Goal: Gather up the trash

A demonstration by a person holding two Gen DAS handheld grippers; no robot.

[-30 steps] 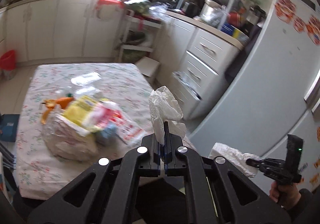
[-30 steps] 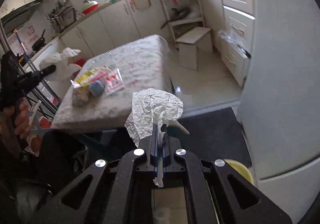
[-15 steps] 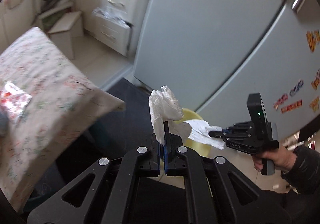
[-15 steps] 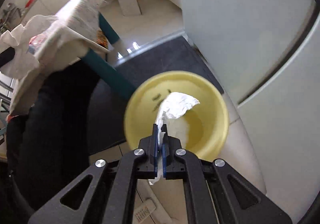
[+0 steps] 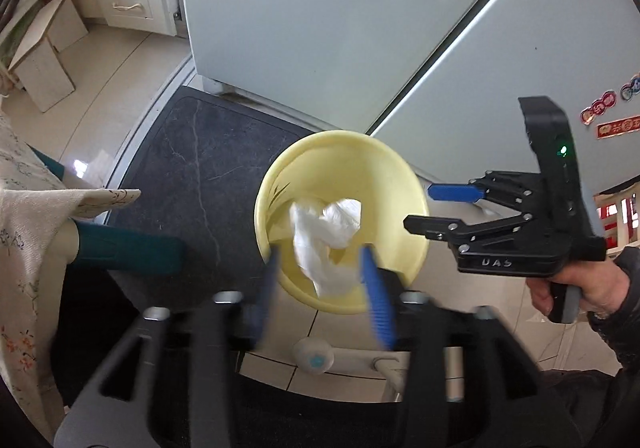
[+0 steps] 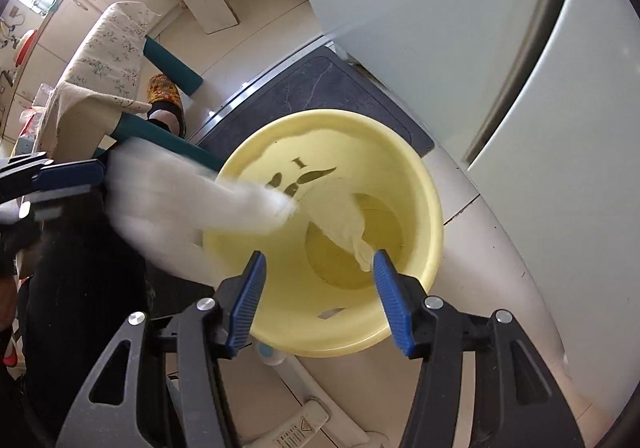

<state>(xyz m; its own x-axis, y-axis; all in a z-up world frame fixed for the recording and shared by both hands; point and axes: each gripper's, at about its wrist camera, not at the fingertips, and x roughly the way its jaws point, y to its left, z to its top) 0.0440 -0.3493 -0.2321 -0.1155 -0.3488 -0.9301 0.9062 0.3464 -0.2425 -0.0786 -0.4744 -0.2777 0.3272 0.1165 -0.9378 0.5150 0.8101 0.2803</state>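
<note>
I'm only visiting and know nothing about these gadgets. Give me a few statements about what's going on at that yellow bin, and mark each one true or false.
1. The bin is yellow. True.
2. Crumpled white tissue is at the bin's mouth. True.
3. The left gripper is clamped shut on tissue. False: its jaws are opening, the tissue loose between them.
4. The right gripper points down into the bin. True.
5. The bin stands on the flowered tablecloth. False: it stands on the floor by the fridge.
</note>
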